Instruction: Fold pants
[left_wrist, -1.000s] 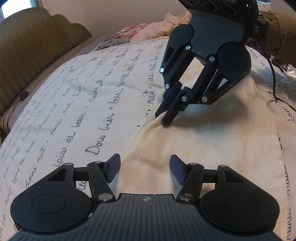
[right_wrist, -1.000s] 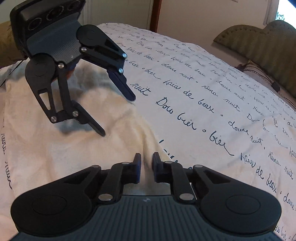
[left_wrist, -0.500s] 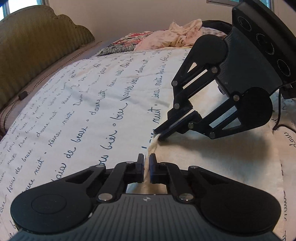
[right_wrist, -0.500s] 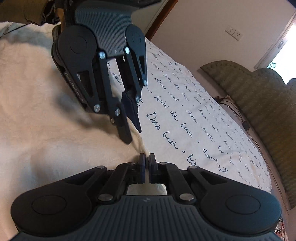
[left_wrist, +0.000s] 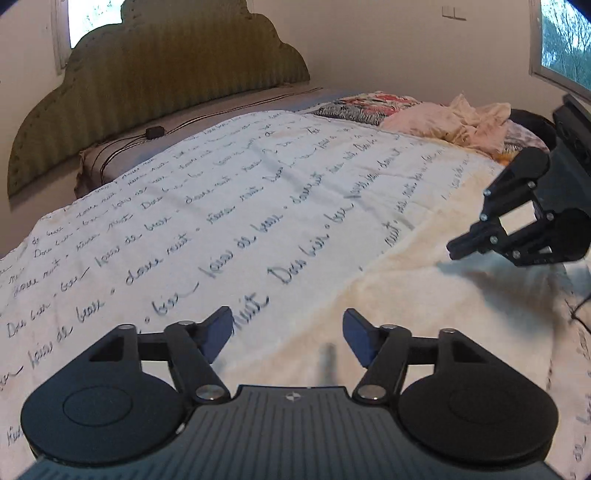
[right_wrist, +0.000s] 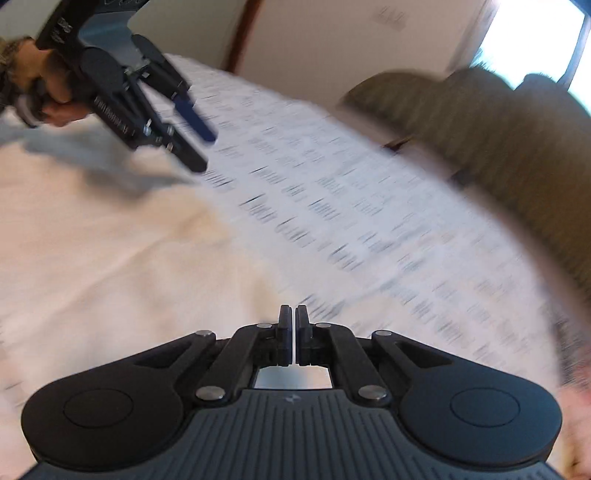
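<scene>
The soft, limp cream fabric pants (left_wrist: 424, 295) lie flat on the script-printed white bedspread (left_wrist: 221, 221), best pinched at an edge, while the left gripper (left_wrist: 288, 336) is opening empty and the right gripper (right_wrist: 294, 325) is closed, apparently empty

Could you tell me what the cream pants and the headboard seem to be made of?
Pants: likely soft, matte woven fabric, cotton-like; they drape and wrinkle, without sheen. Headboard: apparently upholstered in olive, velvety fabric; vertical padded channels and a scalloped top show.
</scene>
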